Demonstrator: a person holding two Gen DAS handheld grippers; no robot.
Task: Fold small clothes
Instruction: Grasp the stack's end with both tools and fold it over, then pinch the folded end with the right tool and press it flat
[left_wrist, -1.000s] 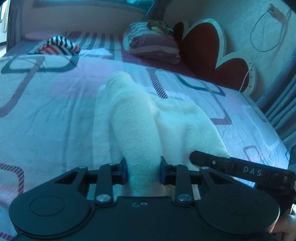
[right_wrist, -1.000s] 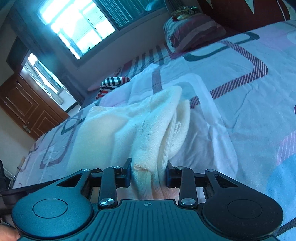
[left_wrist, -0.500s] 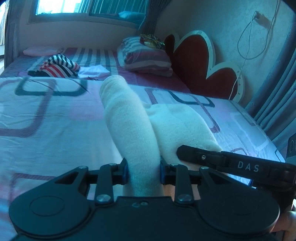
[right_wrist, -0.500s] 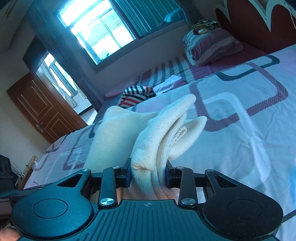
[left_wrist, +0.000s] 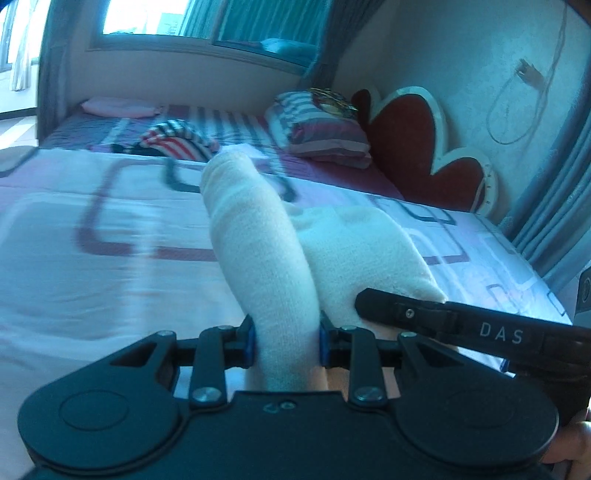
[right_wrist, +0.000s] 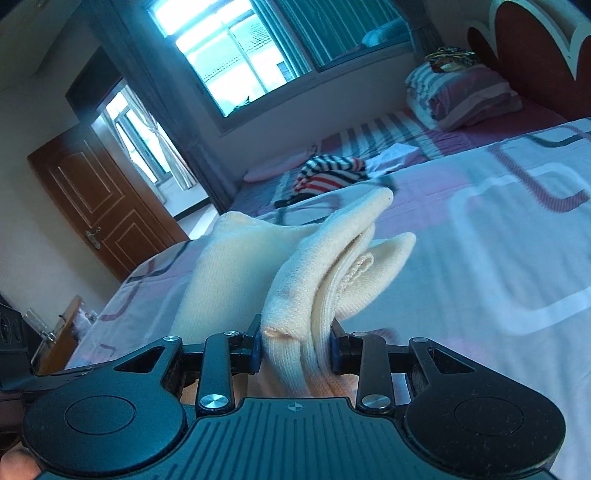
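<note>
above the bed (left_wrist: 110, 280); both grippers' fingers (left_wrist: 249, 339) clamp the cream garment (left_wrist: 258, 243)

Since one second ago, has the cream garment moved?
Yes. The cream garment has risen off the bed: its tip now reaches the striped clothes, earlier it was well below them.

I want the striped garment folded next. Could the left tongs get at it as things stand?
Probably not yet. The left tongs are shut on the cream garment, which the right tongs also grip. The striped garment lies far up the bed; nothing blocks the way otherwise.
</note>
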